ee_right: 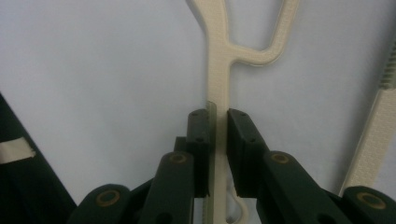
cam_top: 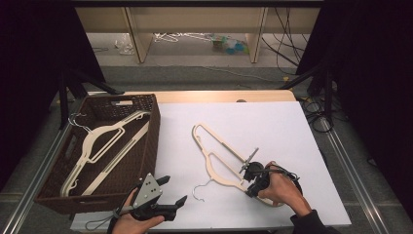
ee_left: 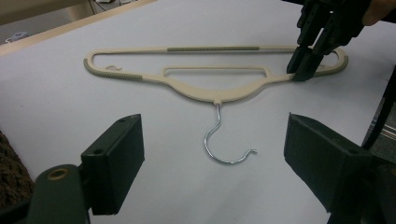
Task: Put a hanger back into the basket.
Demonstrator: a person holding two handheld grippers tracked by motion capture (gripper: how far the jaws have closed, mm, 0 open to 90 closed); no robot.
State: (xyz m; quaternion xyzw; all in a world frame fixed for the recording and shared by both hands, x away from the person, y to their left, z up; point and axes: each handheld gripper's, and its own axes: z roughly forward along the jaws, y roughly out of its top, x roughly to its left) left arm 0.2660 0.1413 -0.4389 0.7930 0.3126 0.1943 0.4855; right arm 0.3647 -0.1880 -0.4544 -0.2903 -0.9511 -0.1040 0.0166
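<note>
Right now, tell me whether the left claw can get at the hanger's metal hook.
Probably yes: the left claw is open and the hook lies on bare white table just ahead of it, nothing between. The right claw grips the hanger at its far end.

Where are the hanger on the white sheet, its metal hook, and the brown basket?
hanger (ee_left: pixel 205 91): left gripper view, middle of its cream body.
metal hook (ee_left: pixel 215 150): left gripper view, its curved wire.
brown basket (cam_top: pixel 152 132): high view, its right wall.

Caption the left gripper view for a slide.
Open left gripper faces a hanger on the white table; right gripper clamps its arm.
</note>
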